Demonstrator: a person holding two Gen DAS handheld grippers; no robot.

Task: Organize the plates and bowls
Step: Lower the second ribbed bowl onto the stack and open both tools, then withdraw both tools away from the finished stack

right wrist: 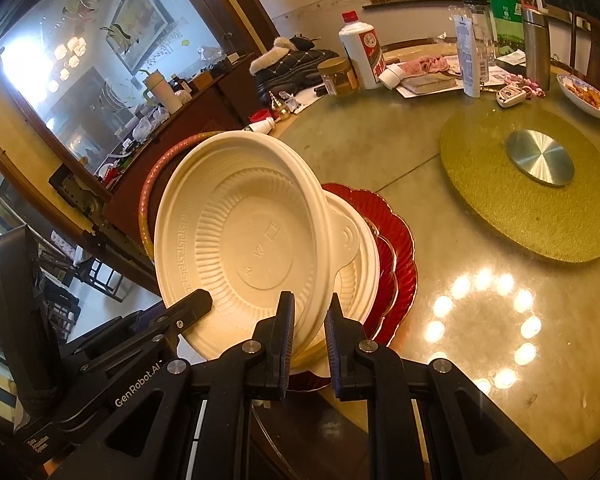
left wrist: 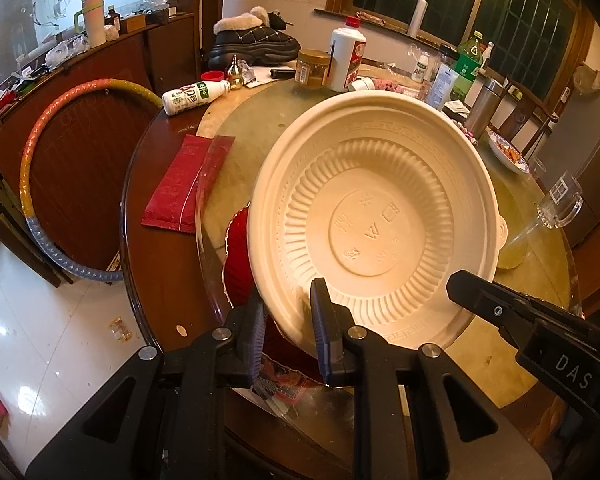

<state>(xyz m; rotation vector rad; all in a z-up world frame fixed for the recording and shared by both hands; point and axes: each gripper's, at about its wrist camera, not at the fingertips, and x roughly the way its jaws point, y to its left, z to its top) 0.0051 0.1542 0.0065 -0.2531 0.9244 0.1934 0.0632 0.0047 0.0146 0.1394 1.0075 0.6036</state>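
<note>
A cream plastic bowl [left wrist: 372, 216] is tilted up on its edge above a red scalloped plate [left wrist: 240, 260] on the round table. My left gripper [left wrist: 288, 328] is shut on the bowl's near rim. In the right wrist view my right gripper [right wrist: 308, 332] is shut on the rim of the same cream bowl [right wrist: 240, 240], which leans on a second cream bowl [right wrist: 360, 264] lying on the red plate [right wrist: 396, 248]. The right gripper's fingertip [left wrist: 472, 284] shows at the bowl's right edge in the left wrist view.
A gold turntable [right wrist: 532, 208] with a metal hub fills the table's middle. Bottles, a jar [right wrist: 338, 76], a boot, a blue-rimmed dish [right wrist: 588, 96] and papers crowd the far side. A red packet [left wrist: 184, 184] and a glass mug [left wrist: 556, 208] lie near. A hoop [left wrist: 32, 176] leans at left.
</note>
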